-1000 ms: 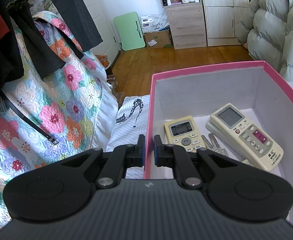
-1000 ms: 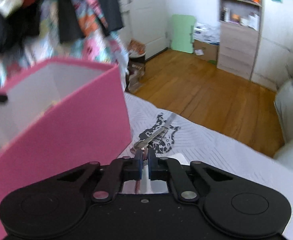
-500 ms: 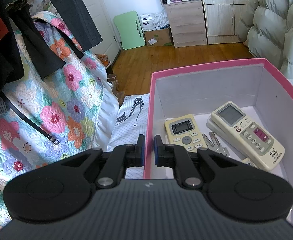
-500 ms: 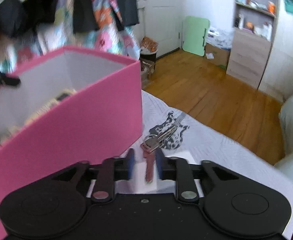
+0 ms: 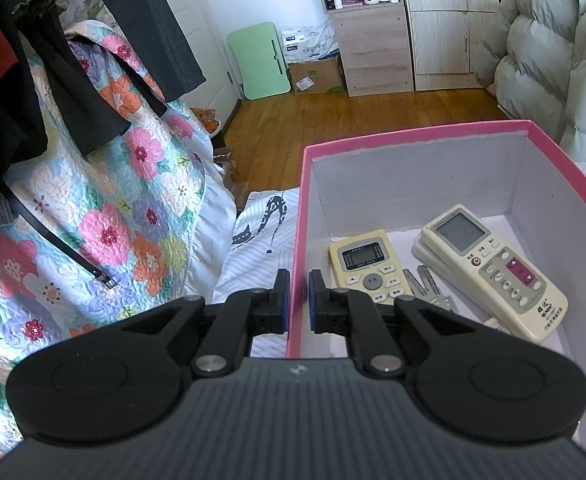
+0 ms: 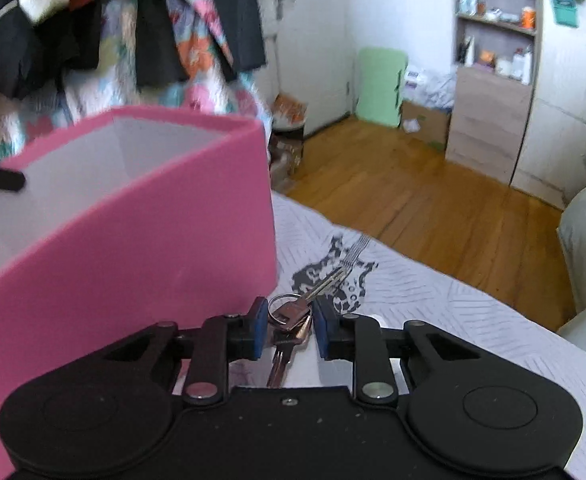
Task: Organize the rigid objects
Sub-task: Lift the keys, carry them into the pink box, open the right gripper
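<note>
A pink box (image 5: pixel 413 130) with white inside stands on the bed. It holds a small cream remote (image 5: pixel 367 266), a larger white remote (image 5: pixel 493 268) and keys (image 5: pixel 427 286). My left gripper (image 5: pixel 299 296) is shut on the box's left wall. In the right wrist view the box (image 6: pixel 141 248) is at the left. My right gripper (image 6: pixel 289 320) is open, its fingers either side of a bunch of keys (image 6: pixel 293 314) lying on the white sheet beside the box.
A floral quilt (image 5: pixel 93 216) and dark hanging clothes (image 5: pixel 73 60) are to the left. A grey puffer jacket (image 5: pixel 553 60) is at the right. Beyond the bed are the wooden floor (image 6: pixel 433 208), a green board (image 6: pixel 381 86) and a cabinet (image 5: pixel 377 52).
My right gripper has opened and the keys it pinched now lie loose between its fingers on the sheet. The view has drawn back from the box. The left gripper has kept its hold.
</note>
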Tool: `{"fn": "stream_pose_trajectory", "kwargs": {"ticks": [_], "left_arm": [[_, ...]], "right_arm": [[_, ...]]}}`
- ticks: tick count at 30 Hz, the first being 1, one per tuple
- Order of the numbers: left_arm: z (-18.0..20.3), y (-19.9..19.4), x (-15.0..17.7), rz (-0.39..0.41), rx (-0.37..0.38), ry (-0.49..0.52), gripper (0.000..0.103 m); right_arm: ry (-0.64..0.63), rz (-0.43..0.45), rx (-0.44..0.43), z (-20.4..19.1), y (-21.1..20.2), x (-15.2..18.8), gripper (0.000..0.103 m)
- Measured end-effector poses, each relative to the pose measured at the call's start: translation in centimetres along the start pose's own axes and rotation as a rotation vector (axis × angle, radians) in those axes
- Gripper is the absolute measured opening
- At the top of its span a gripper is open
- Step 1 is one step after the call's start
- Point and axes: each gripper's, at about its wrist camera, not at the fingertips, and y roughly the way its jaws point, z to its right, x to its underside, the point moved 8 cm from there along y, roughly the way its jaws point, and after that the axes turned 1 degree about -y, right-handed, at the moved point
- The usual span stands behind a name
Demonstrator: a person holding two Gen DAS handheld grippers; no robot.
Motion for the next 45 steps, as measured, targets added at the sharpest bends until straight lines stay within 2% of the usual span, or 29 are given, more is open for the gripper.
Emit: {"fn": "stream_pose_trajectory", "kwargs": {"ticks": [5, 6, 7, 11, 14, 15, 16, 20, 22, 24, 27, 29, 30, 31, 32, 40, 45], "left_arm": [[-0.1, 0.0, -0.1, 0.001, 0.001, -0.002, 0.008], [-0.1, 0.0, -0.1, 0.001, 0.001, -0.002, 0.008], [-0.1, 0.0, -0.1, 0.001, 0.001, -0.001, 0.008], [0.0, 0.0, -0.1, -0.001, -0.007, 0.010, 0.009], [0.1, -0.1, -0.1, -0.002, -0.008, 0.011, 0.009], [0.1, -0.1, -0.1, -0.002, -0.007, 0.011, 0.009], [0.1, -0.1, -0.2, -0.002, -0.007, 0.010, 0.009], [0.2, -0.1, -0.2, -0.002, -0.005, 0.013, 0.009], [0.2, -0.1, -0.2, -0.002, -0.004, 0.013, 0.009], [0.2, -0.2, -0.2, -0.002, -0.003, 0.011, 0.009], [0.2, -0.1, -0.2, -0.002, -0.003, 0.012, 0.009], [0.2, -0.1, -0.2, -0.001, -0.003, 0.012, 0.009], [0.2, -0.1, -0.2, -0.002, -0.003, 0.011, 0.009], [0.2, -0.1, -0.2, -0.002, -0.003, 0.011, 0.009], [0.2, -0.2, -0.2, -0.001, -0.003, 0.011, 0.009], [0.3, -0.1, -0.2, -0.002, 0.000, 0.008, 0.009], [0.1, 0.0, -0.2, -0.002, 0.006, 0.004, 0.009]], "right_arm": [[0.059, 0.061, 0.025, 0.2, -2.9, -0.4, 0.027], [0.068, 0.073, 0.025, 0.2, -3.5, -0.5, 0.011], [0.077, 0.085, 0.028, 0.2, -4.1, -0.6, 0.003], [0.114, 0.122, 0.031, 0.1, -6.0, -0.7, 0.002], [0.119, 0.110, 0.030, -0.1, -6.6, -0.5, 0.002], [0.101, 0.109, 0.026, -0.3, -6.6, -0.3, 0.003], [0.094, 0.107, 0.030, -0.4, -6.6, -0.1, 0.010], [0.122, 0.060, -0.005, -0.9, -6.2, 1.1, 0.014], [0.116, 0.037, -0.019, -1.3, -5.8, 1.6, 0.033], [0.092, 0.011, -0.030, -2.2, -5.5, 2.3, 0.042], [0.042, -0.036, 0.018, -2.9, -4.2, 3.1, 0.043], [0.052, -0.061, 0.038, -2.8, -3.4, 3.7, 0.042], [0.064, -0.074, 0.048, -2.9, -2.9, 4.0, 0.025], [0.061, -0.073, 0.063, -3.0, -2.8, 4.1, 0.019], [0.059, -0.063, 0.066, -3.2, -3.0, 4.0, 0.005], [0.187, 0.136, 0.108, -4.5, -10.0, 1.4, 0.005], [0.162, 0.239, 0.121, -6.8, -15.1, -0.9, 0.005]]}}
